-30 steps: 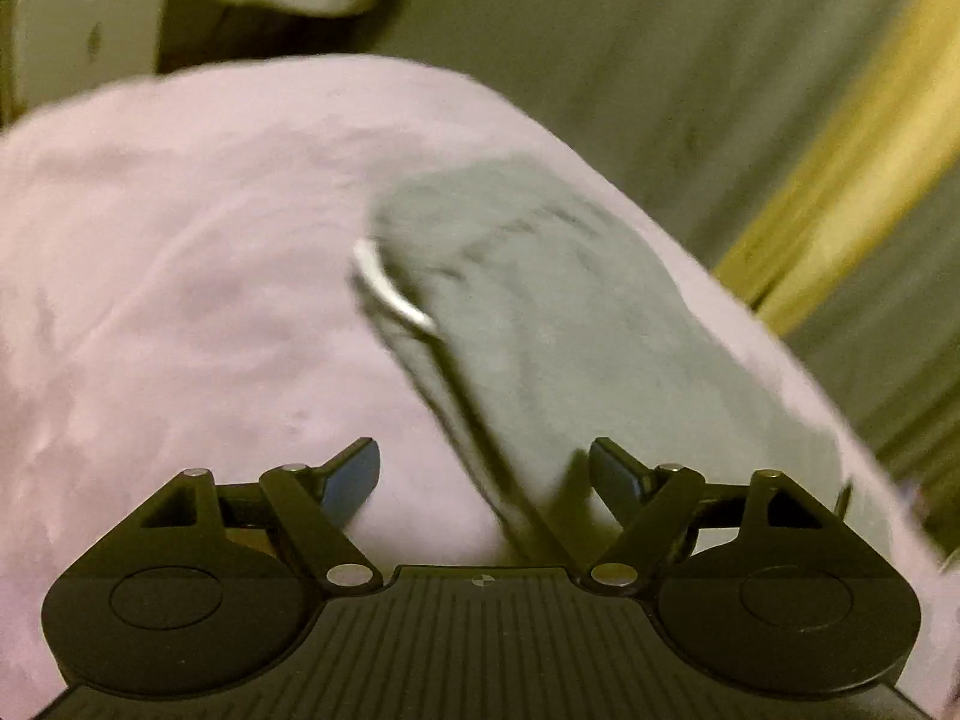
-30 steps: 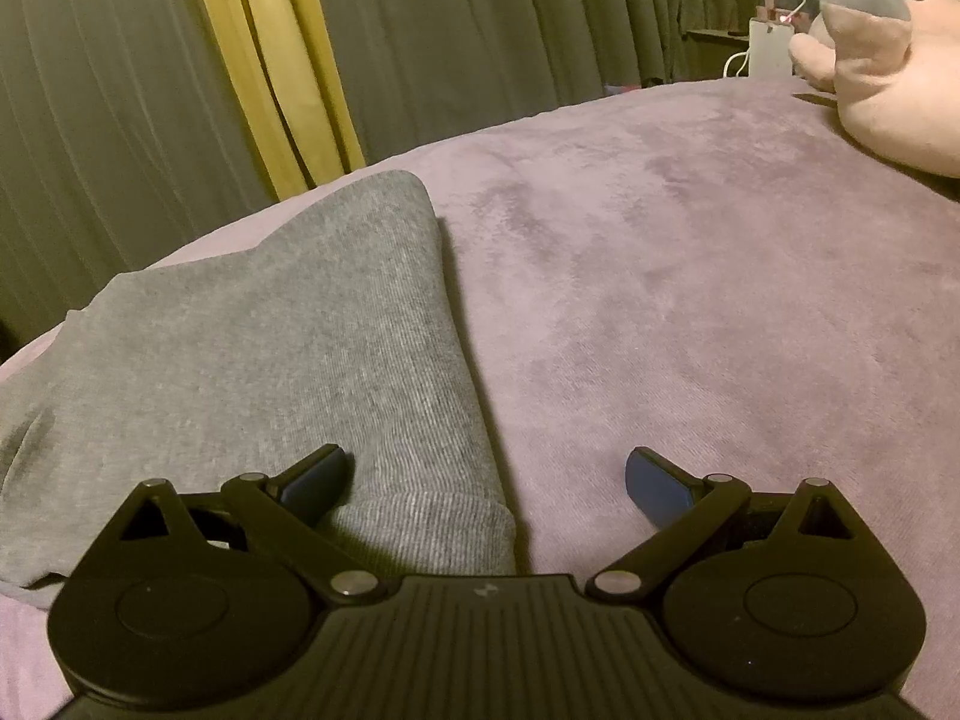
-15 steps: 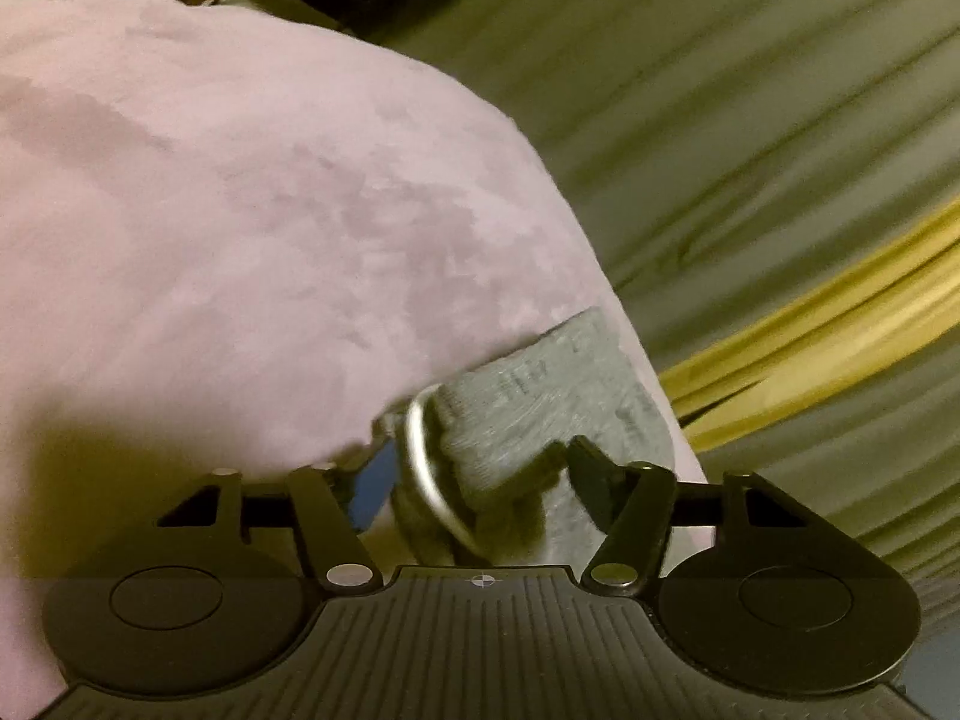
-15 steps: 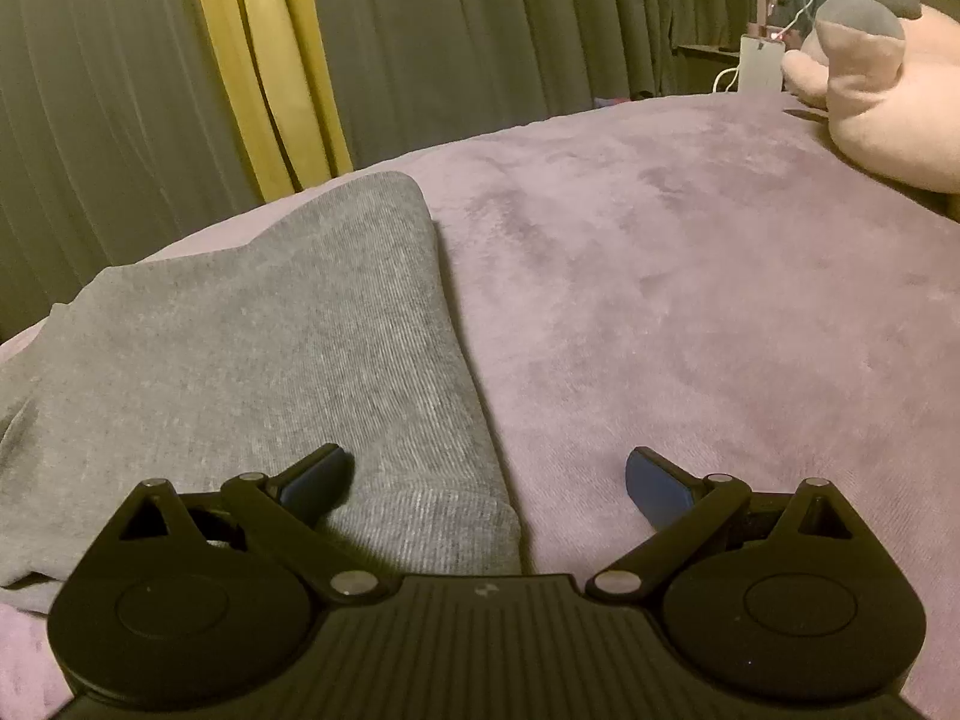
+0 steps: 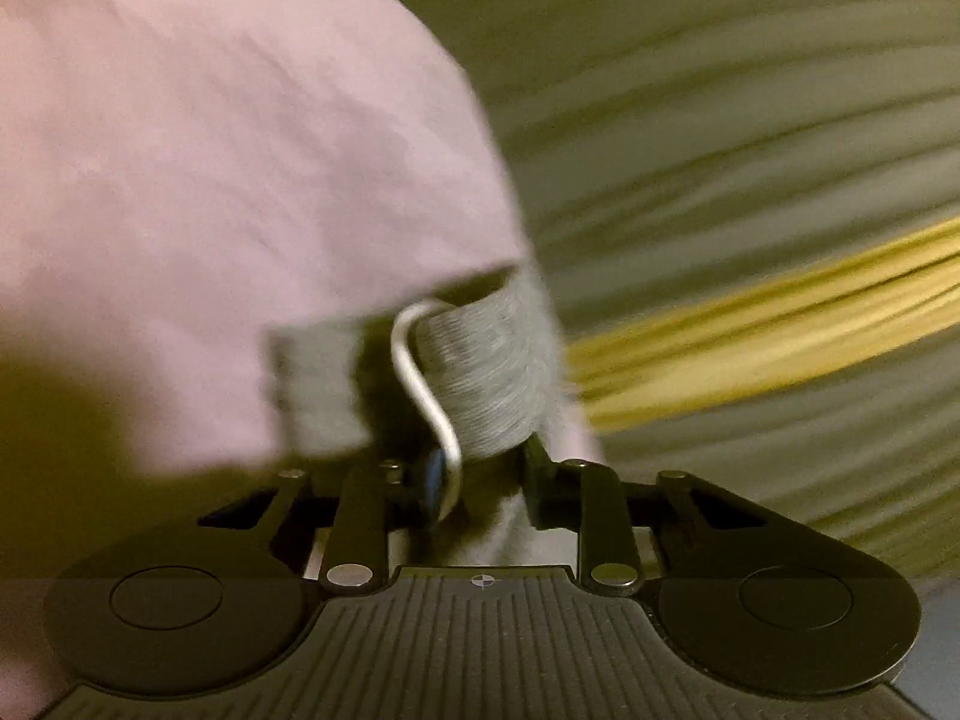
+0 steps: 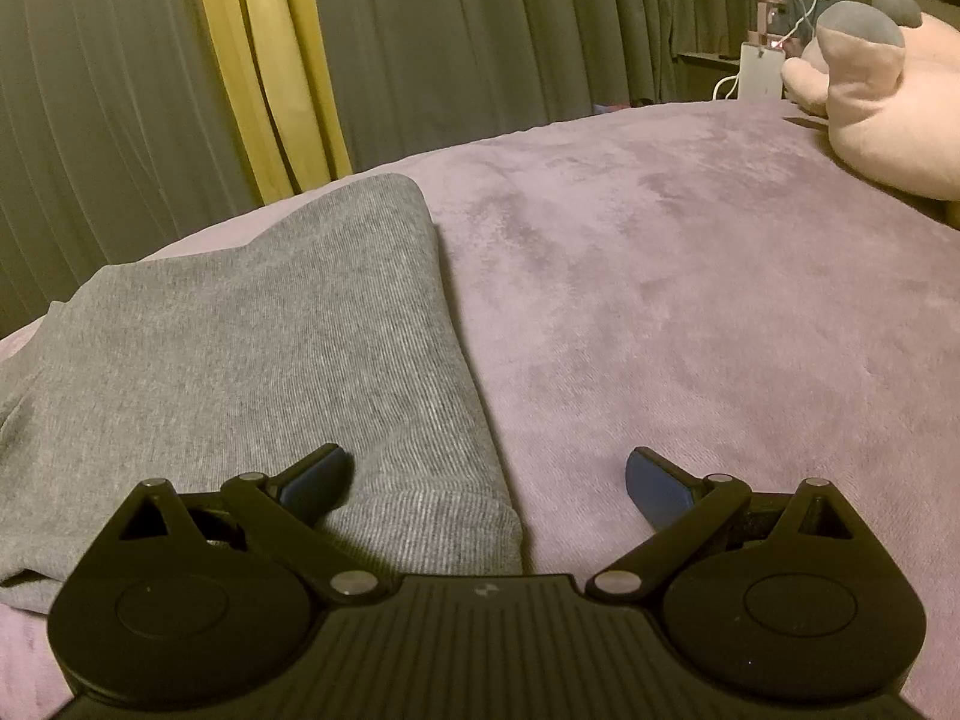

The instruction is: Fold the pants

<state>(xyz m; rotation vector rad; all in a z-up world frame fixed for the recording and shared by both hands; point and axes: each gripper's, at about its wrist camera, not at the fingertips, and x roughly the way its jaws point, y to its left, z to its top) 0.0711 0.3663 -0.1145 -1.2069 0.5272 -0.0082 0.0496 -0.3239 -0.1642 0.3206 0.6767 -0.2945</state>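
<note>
Grey ribbed pants [image 6: 258,354] lie folded lengthwise on the purple bed cover [image 6: 690,300]. My right gripper [image 6: 483,480] is open, low over the near cuffed end of the pants, its left finger above the fabric and its right finger above the cover. My left gripper [image 5: 480,474] is shut on the other end of the pants [image 5: 492,372], which is bunched and lifted off the cover [image 5: 210,180]. A white drawstring [image 5: 420,384] curls from the grip. The view is blurred.
Grey curtains [image 6: 510,30] with a yellow one [image 6: 264,60] hang just behind the bed edge. A pink plush toy [image 6: 888,108] lies at the far right, with a charger and cables [image 6: 762,66] behind it.
My left gripper closed on the pants end with the drawstring and lifted it, swinging toward the bed edge. My right gripper stayed open over the cuff, rising slightly.
</note>
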